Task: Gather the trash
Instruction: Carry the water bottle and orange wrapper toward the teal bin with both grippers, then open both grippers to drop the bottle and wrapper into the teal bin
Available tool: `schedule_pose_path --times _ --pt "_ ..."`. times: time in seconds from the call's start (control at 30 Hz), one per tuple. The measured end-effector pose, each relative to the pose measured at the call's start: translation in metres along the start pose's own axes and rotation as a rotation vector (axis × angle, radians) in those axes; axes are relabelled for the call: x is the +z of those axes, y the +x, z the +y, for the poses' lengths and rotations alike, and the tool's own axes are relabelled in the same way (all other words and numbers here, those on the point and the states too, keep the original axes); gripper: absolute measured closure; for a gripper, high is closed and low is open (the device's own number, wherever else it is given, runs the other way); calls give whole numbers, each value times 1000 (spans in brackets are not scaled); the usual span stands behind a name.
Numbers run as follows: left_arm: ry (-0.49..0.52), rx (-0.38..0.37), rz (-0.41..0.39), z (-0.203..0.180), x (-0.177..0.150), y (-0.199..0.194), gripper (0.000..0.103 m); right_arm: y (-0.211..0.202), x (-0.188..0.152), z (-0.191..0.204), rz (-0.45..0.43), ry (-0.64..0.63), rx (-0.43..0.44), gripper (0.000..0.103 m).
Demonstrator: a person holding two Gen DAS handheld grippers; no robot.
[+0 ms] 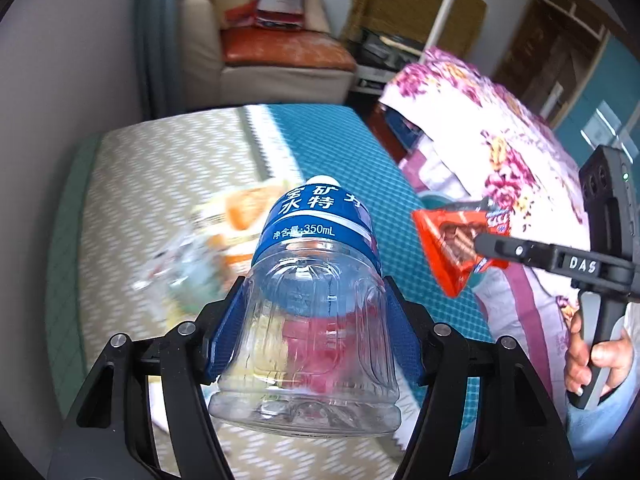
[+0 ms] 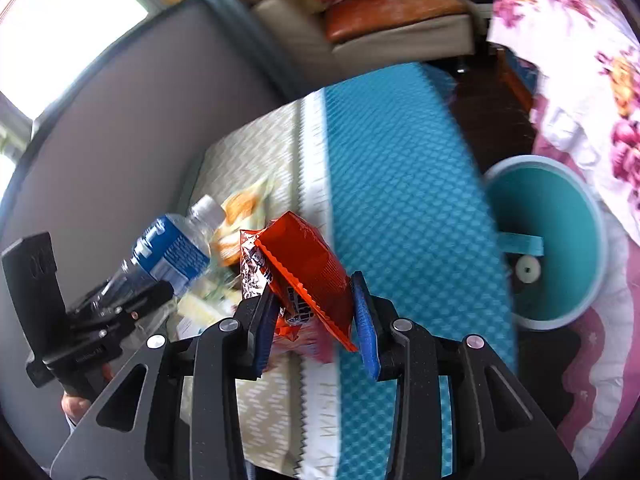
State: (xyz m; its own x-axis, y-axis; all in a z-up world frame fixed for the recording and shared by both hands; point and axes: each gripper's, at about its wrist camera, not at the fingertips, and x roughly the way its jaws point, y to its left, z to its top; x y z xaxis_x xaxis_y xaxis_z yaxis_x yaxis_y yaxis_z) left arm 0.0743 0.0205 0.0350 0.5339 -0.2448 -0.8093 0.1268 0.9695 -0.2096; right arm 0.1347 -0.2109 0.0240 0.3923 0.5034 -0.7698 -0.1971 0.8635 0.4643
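**Both grippers loaded, bin at right**

Our left gripper clamps an empty bottle at centre frame; our right gripper pinches a red wrapper. We hold both lifted, seemingly for the teal bin at right.

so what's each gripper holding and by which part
Left gripper: clear water bottle, gripped around its lower body. Right gripper: red snack wrapper, by one end.
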Motion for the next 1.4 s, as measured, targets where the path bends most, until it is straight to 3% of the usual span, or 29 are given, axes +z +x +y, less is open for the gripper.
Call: schedule_pose_path --times 0.6,0.87,1.1,1.37,1.4 --pt "236 -67 155 -157 41 114 36 -65 0 -166 -175 266 -74 69" --pt "323 -91 246 -217 41 167 36 -82 -5 -220 -199 350 -116 69" --pt "357 -91 307 -242 32 199 36 -80 -6 -244 -189 374 -129 69" --pt "322 -119 341 -251 32 216 35 -74 -7 -253 -177 386 -137 69" --pt "316 -130 341 -250 32 216 29 -73 -8 -253 -175 386 -139 69"
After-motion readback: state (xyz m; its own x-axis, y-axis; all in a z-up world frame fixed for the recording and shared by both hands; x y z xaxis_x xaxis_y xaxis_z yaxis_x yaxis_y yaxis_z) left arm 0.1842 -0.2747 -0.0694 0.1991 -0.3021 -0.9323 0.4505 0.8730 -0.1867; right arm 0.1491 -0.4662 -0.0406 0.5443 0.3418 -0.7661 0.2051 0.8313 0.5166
